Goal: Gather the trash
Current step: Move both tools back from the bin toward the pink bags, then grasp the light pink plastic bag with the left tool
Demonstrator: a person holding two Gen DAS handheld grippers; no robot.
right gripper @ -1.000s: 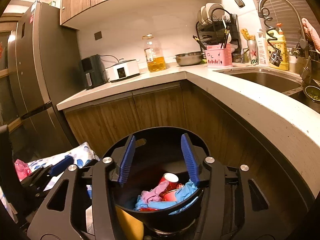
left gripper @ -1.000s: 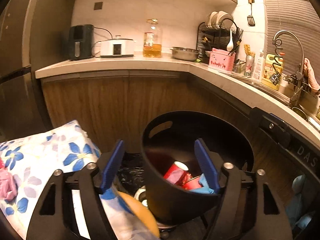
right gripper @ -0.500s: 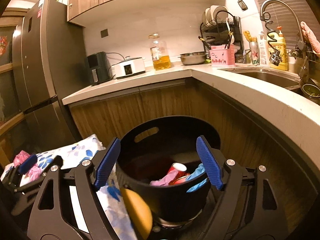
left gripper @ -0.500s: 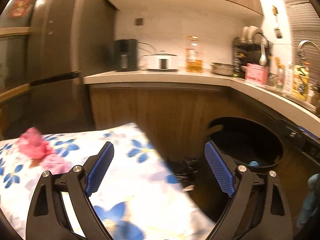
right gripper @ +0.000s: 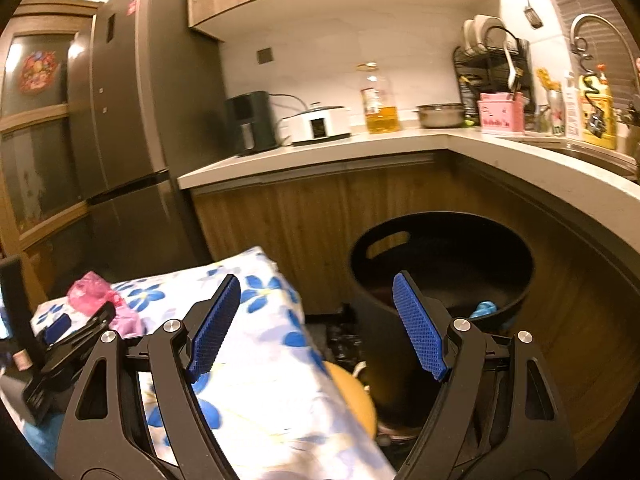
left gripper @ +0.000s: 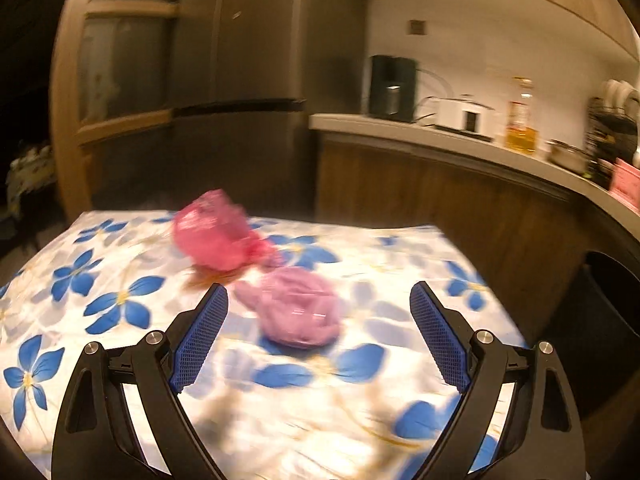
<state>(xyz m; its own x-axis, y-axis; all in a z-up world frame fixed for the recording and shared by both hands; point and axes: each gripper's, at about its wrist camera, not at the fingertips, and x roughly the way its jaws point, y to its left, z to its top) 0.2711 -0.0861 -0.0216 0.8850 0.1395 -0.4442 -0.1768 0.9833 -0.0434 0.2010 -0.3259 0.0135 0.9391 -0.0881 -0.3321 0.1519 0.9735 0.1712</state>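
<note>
A crumpled pink bag and a lilac wad lie side by side on the blue-flowered tablecloth. My left gripper is open just above the cloth; the lilac wad sits ahead between its fingers, untouched. From the right wrist view, that left gripper is low at the left, beside the pink bag and lilac wad. My right gripper is open and empty, hanging between the table corner and the black bin. A blue scrap shows inside the bin.
The wooden cabinet front and curved worktop wrap around the bin. A tall fridge stands at the left. An orange round stool pokes out under the table edge, with black plastic on the floor.
My left gripper swung left from the bin to over the table and opened wider. The right gripper drew back from the bin towards the table corner, and its jaws widened too.
</note>
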